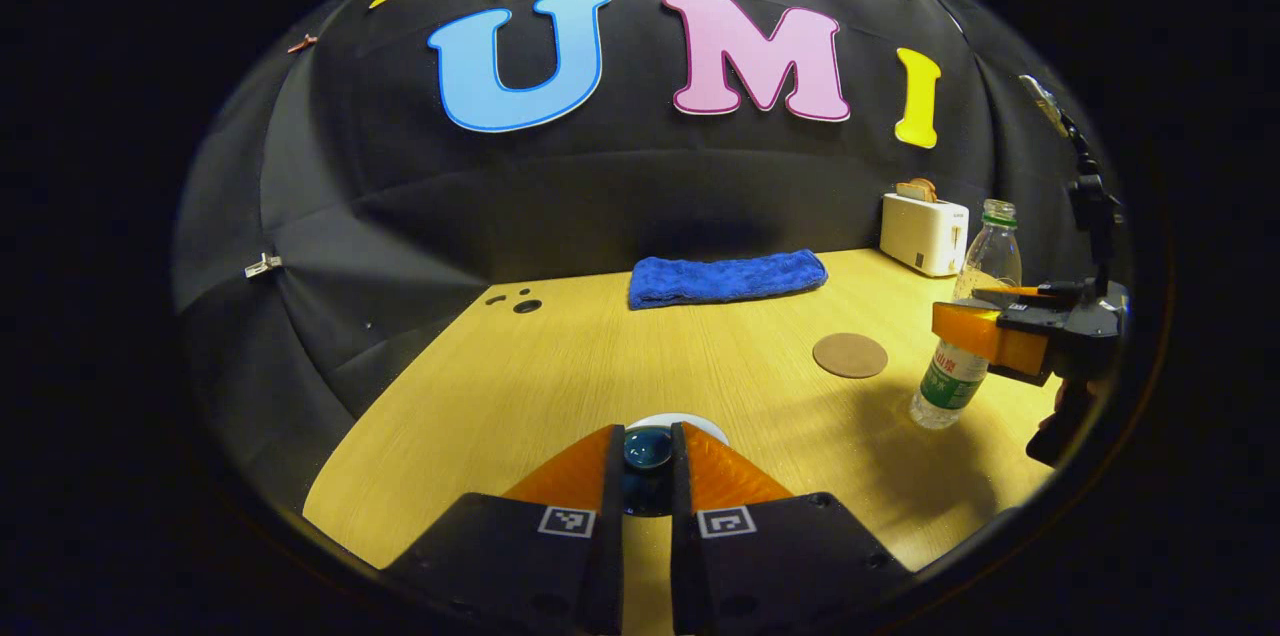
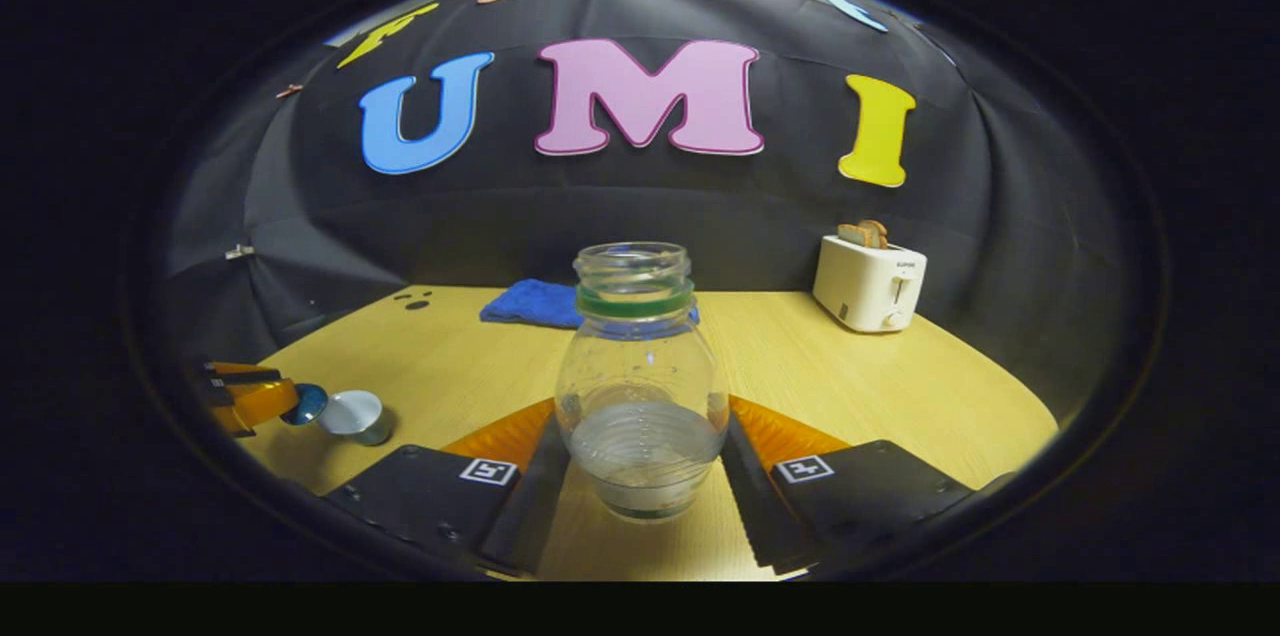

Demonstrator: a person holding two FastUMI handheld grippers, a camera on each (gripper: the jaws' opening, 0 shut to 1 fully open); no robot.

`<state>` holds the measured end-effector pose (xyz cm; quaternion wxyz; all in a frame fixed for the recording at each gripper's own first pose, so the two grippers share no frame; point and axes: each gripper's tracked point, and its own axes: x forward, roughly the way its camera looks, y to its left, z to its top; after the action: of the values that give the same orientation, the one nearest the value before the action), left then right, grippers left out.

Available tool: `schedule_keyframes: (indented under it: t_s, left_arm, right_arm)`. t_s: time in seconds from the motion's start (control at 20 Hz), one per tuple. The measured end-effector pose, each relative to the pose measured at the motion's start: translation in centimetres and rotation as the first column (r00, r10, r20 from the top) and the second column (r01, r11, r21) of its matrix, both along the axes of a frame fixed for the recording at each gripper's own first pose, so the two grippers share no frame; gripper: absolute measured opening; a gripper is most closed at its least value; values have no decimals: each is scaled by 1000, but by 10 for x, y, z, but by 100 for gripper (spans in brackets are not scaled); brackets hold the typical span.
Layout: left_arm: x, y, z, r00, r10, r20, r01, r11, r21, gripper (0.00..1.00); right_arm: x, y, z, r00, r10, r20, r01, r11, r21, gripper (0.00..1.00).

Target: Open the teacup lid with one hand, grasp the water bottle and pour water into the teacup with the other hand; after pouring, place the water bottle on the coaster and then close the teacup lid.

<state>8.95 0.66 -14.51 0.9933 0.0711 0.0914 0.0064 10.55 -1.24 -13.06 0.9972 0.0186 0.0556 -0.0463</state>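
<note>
Left gripper view: left gripper (image 1: 648,461) at bottom centre, jaws narrow, both fingers pressed on the dark blue knob of the teacup lid (image 1: 648,448); knob sits right btwn the fingertips, a sliver of the white teacup (image 1: 690,424) peeking just beyond them; can't tell if lid is lifted or seated. 1 water bottle (image 1: 968,336) at right, long axis near vertical w/ slight tilt, open neck pointing up, no cap on; right gripper (image 1: 985,331) clamped across its mid body at the label; bottle base close to the table (image 1: 560,376), contact can't be told. 1 round brown coaster (image 1: 850,355) flat on table, just left of bottle, apart from it. 1 blue towel (image 1: 727,277) folded along the back edge; 1 white toaster (image 1: 925,232) at back right w/ bread in its slot.

Right gripper view: bottle (image 2: 640,386) upright at centre, neck up, long axis vertical, green ring under the mouth, some water in the lower part; it stands btwn the right gripper's (image 2: 640,476) two fingers, one each side of the lower body, jaws held as wide as the bottle, holding it. At far left the left gripper (image 2: 255,401) w/ blue lid (image 2: 307,403) at its tip, just beside the teacup (image 2: 355,416); cup top shows pale. Towel (image 2: 530,301) behind bottle, toaster (image 2: 868,283) at back right.
</note>
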Motion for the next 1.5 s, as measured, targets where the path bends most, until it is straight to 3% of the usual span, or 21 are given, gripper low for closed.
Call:
schedule_keyframes:
  t_s: [0.2, 0.35, 0.4, 0.6, 0.8, 1.0, 1.05, 1.2, 1.25, 1.3, 1.35, 1.5]
  left_arm:
    - [-2, 7, 3, 1000, 19, 7, -18, 1000, -13, 23]
    - [-5, 16, 10, 999, 38, 27, -37, 999, -31, 23]
    - [-7, 18, 12, 999, 43, 30, -42, 998, -43, 23]
    - [-17, 34, 19, 996, 75, 57, -70, 994, -78, 23]
    - [-33, 53, 27, 991, 107, 81, -99, 991, -95, 23]
    - [-43, 74, 31, 988, 127, 91, -117, 988, -102, 23]
    - [-46, 79, 31, 987, 129, 92, -119, 987, -104, 23]
    - [-48, 90, 30, 987, 128, 96, -118, 988, -102, 23]
    - [-49, 94, 29, 987, 126, 95, -117, 988, -101, 19]
    - [-49, 97, 27, 988, 124, 92, -115, 988, -101, 19]
    - [-50, 99, 25, 989, 121, 89, -112, 988, -102, 23]
    - [-49, 104, 20, 991, 111, 79, -102, 989, -103, 19]
  right_arm:
    - [6, 12, 10, 997, 79, 1, -78, 992, -102, 75]
    - [17, 15, 31, 993, 112, 29, -100, 957, -272, 70]
    - [19, 17, 35, 990, 134, 34, -115, 934, -339, 75]
    - [31, 37, 44, 975, 220, 35, -168, 829, -534, 75]
    - [41, 56, 49, 960, 279, 20, -189, 700, -689, 75]
    - [51, 87, 47, 946, 325, 10, -205, 620, -757, 71]
    - [52, 97, 45, 939, 344, 1, -214, 586, -781, 75]
    - [59, 127, 36, 912, 409, -27, -243, 485, -840, 75]
    - [60, 134, 30, 904, 425, -39, -250, 453, -856, 71]
    - [62, 139, 25, 897, 438, -51, -256, 423, -869, 75]
    - [64, 144, 19, 893, 446, -64, -262, 399, -879, 75]
    - [67, 154, 8, 883, 460, -95, -277, 347, -896, 75]
